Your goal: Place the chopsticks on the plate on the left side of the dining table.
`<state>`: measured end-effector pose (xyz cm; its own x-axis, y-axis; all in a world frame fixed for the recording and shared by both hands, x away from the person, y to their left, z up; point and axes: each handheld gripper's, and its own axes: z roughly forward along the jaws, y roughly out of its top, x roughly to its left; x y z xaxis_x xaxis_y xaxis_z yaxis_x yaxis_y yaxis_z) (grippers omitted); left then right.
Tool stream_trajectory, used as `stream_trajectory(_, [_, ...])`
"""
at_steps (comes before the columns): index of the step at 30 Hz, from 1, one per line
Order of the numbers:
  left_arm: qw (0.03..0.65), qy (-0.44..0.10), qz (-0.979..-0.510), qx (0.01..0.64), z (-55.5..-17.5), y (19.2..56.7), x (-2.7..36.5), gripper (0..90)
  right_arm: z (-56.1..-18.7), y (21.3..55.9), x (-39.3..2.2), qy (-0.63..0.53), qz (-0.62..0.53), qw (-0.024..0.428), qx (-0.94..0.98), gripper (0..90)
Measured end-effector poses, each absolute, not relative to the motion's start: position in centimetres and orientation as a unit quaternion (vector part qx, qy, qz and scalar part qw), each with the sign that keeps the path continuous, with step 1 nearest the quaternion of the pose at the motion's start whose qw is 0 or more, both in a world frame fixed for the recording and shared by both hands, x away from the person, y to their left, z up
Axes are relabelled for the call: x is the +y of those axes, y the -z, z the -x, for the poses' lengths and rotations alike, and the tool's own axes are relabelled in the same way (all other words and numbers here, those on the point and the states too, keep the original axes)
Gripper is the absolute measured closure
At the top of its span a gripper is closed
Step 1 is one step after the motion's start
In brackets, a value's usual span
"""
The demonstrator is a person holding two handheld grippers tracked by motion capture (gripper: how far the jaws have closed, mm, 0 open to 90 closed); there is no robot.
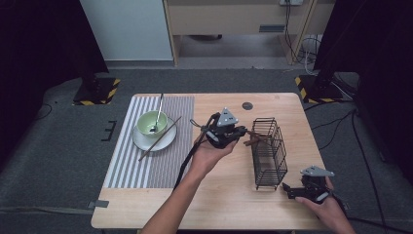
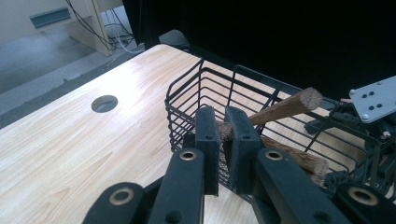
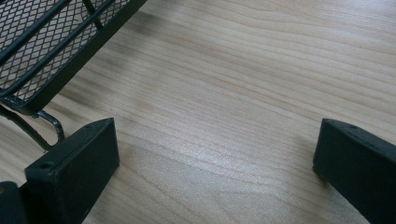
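My left gripper [image 2: 223, 133] is clamped on the near end of a wooden stick [image 2: 285, 106], which slants over the rim of the black wire basket [image 2: 187, 100] standing toward the desk's [image 1: 229, 195] right edge. Another stick [image 2: 299, 158] lies inside the basket. My right gripper [image 3: 215, 154] rests wide apart, holding nothing, near the desk's front right corner just beside the basket.
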<state>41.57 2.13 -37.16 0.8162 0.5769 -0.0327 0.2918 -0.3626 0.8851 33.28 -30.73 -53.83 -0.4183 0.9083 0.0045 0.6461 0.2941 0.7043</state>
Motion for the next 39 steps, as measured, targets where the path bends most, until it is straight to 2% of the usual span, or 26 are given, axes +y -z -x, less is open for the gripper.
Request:
stream_trajectory(26, [0.535, -0.149, -0.794, 0.248, -40.8, 34.9, 4.3, 84.1, -33.3, 53.8, -30.7, -0.322, -0.500, 0.204, 0.778, 0.4])
stream_trajectory(39, [0.563, -0.140, -0.780, 0.235, -40.9, 34.6, 6.6, 84.1, -33.3, 53.8, -30.7, -0.322, -0.500, 0.204, 0.778, 0.4])
